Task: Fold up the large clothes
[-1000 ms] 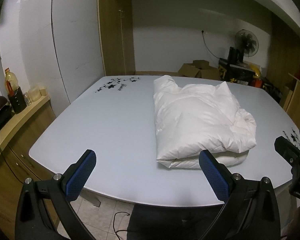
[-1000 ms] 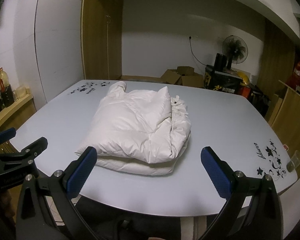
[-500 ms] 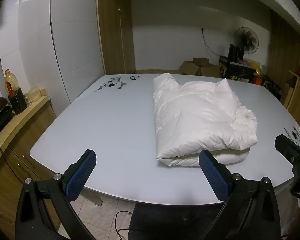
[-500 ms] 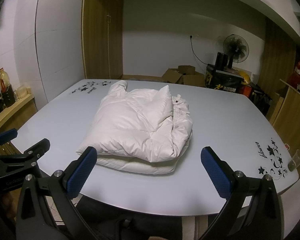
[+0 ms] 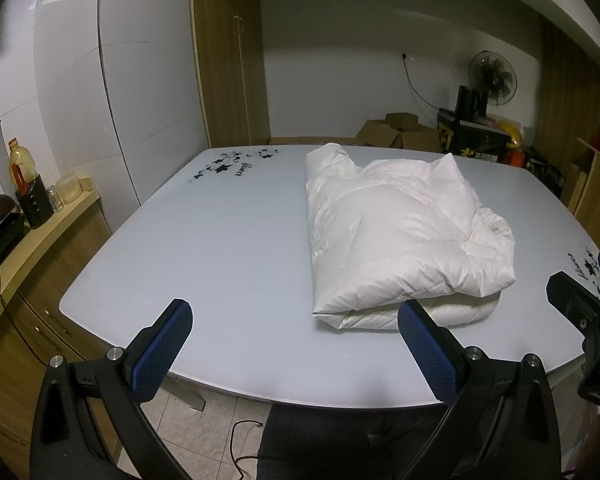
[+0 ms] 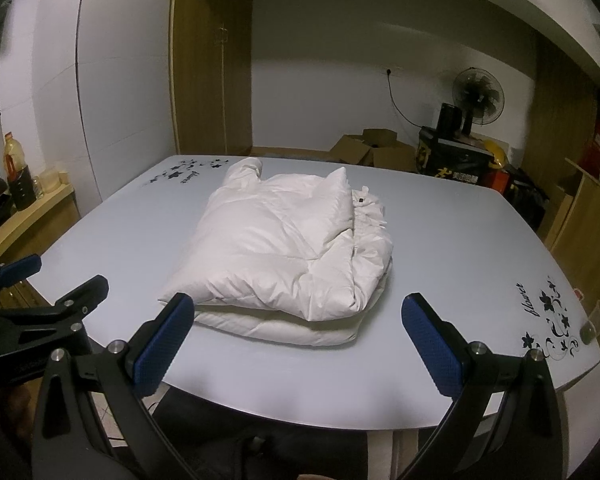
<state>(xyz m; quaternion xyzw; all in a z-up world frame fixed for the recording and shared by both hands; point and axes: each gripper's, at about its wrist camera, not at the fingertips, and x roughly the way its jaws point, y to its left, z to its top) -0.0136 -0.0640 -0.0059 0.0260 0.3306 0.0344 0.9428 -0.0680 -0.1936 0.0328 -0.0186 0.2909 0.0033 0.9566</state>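
A white puffy jacket lies folded into a thick bundle on the pale grey table; it also shows in the right wrist view. My left gripper is open and empty, held back at the table's near edge, left of the bundle. My right gripper is open and empty, just short of the bundle's near edge. Each gripper shows at the side of the other's view.
A wooden side counter with a bottle and jars stands at the left. Cardboard boxes, a fan and a black crate sit behind the table. A small plastic cup stands at the table's right corner.
Both grippers have drawn back and risen slightly from the table. The jacket has not moved.
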